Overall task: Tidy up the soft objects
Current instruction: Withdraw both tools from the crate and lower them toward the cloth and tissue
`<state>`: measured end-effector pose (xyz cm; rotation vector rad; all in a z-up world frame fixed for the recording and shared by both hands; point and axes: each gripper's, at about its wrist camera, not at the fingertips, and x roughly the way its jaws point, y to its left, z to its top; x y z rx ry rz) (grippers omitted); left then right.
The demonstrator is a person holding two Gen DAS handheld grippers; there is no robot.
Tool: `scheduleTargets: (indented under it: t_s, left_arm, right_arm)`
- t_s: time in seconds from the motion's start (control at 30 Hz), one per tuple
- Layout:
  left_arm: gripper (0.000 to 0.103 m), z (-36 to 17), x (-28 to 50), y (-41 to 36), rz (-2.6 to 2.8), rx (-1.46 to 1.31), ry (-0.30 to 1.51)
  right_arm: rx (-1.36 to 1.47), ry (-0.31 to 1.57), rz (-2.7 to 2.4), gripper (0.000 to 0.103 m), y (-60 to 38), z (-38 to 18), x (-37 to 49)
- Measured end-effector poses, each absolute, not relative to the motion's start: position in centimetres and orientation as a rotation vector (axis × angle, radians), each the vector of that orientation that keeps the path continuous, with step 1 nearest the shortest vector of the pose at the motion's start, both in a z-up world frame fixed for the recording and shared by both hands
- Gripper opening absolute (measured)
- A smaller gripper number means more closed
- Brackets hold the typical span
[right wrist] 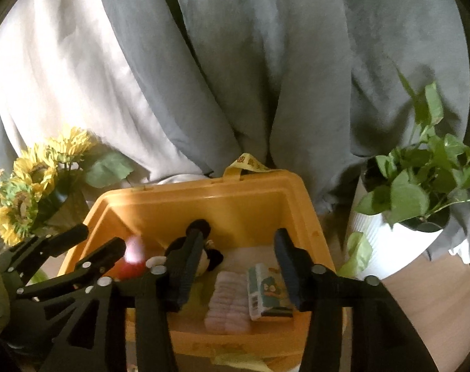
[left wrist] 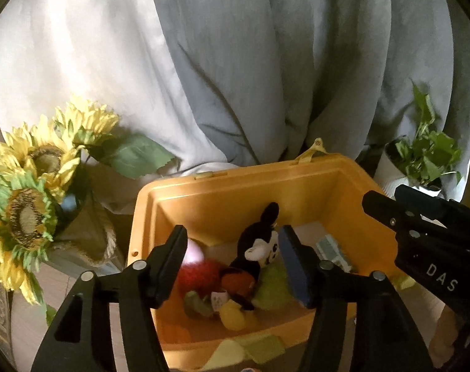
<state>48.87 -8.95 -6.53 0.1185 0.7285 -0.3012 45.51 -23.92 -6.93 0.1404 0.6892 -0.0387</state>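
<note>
An open orange bin [left wrist: 235, 192] [right wrist: 241, 200] holds soft toys: a black-and-white mouse plush [left wrist: 261, 243] [right wrist: 213, 255], a red plush [left wrist: 201, 274], a green plush [left wrist: 273, 288], a yellow piece [left wrist: 233, 314] and a pink one [left wrist: 193, 252] [right wrist: 135, 249]. A pink folded cloth [right wrist: 228, 300] and a tissue pack [right wrist: 266, 291] [left wrist: 332, 251] lie at the bin's right. My left gripper [left wrist: 233, 257] hovers open and empty over the toys. My right gripper [right wrist: 235, 266] hovers open and empty over the cloth and pack.
Artificial sunflowers [left wrist: 33, 186] [right wrist: 33, 186] stand left of the bin. A potted green plant in a white pot [right wrist: 402, 226] [left wrist: 421, 161] stands to the right. Grey and white curtains [left wrist: 235, 62] hang behind. Yellow-green cloth [left wrist: 250, 350] lies at the bin's front edge.
</note>
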Motion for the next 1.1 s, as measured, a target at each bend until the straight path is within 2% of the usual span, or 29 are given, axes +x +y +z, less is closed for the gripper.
scheduleTargets:
  t_s: [0.23,0.63,0.9,1.1]
  left_arm:
    - [0.064,-5.0,46.2,-8.1,-0.282,0.087,0.684]
    - [0.065,-2.4,41.0,-7.2,-0.237,0.088,0.597]
    - [0.065,-2.2,37.8,-7.1,-0.219,0.099,0.574]
    - [0.065,-2.5,34.7,-6.7,-0.184,0.098,0.534]
  right_arm:
    - [0.138,0.636,-0.062,0.059,-24.2,-5.4,43.2]
    - [0.13,0.55,-0.08,0.06,-23.9,-3.2,38.5]
    - [0.151,0.462,-0.123,0.068,-24.1,-2.1,34.2]
    - [0.142,0.423,-0.152,0.069,-24.0,-2.1,31.6]
